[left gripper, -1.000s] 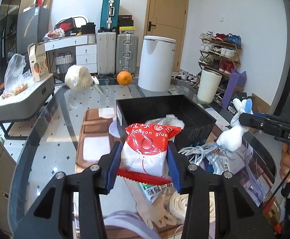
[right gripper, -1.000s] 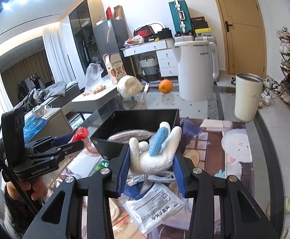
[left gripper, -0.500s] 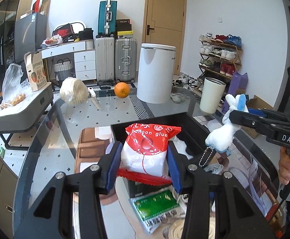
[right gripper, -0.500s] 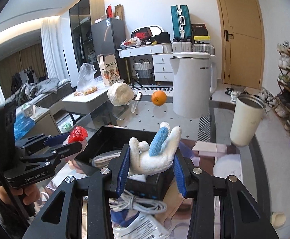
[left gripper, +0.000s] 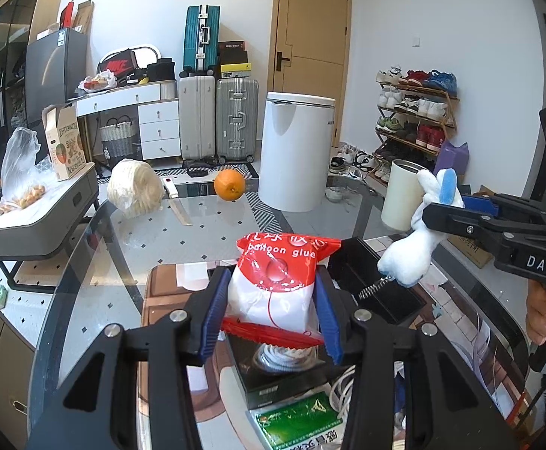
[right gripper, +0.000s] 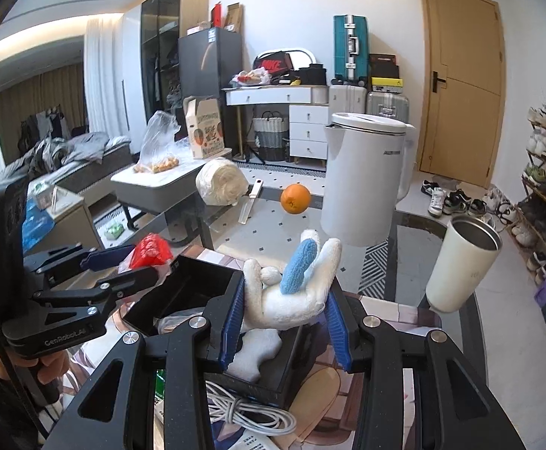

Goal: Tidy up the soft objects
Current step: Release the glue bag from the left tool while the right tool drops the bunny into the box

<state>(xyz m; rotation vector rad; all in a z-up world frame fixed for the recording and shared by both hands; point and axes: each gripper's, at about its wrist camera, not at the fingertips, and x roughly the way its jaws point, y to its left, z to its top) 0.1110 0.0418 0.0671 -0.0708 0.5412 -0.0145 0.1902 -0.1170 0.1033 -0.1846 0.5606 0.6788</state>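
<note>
My left gripper point(left gripper: 271, 317) is shut on a red and white balloon glue bag point(left gripper: 278, 281) and holds it above the black box point(left gripper: 378, 281). My right gripper point(right gripper: 284, 324) is shut on a white plush rabbit with blue ears point(right gripper: 291, 292), also held above the black box point(right gripper: 182, 292). The rabbit shows in the left wrist view point(left gripper: 419, 236) at the right, with a keychain spring hanging from it. The left gripper with the red bag point(right gripper: 149, 255) shows at the left of the right wrist view. A white soft item point(right gripper: 254, 352) lies inside the box.
On the glass table point(left gripper: 205, 232) stand a white kettle point(left gripper: 295, 150), a cream tumbler point(left gripper: 400, 195), an orange point(left gripper: 229, 184), a wrapped cabbage point(left gripper: 136, 187) and a knife point(left gripper: 177, 206). A white cable point(right gripper: 246, 408) and a green packet point(left gripper: 295, 420) lie near the box.
Both grippers have risen and moved forward over the black box with their loads still held. The box now sits lower and closer in both views.
</note>
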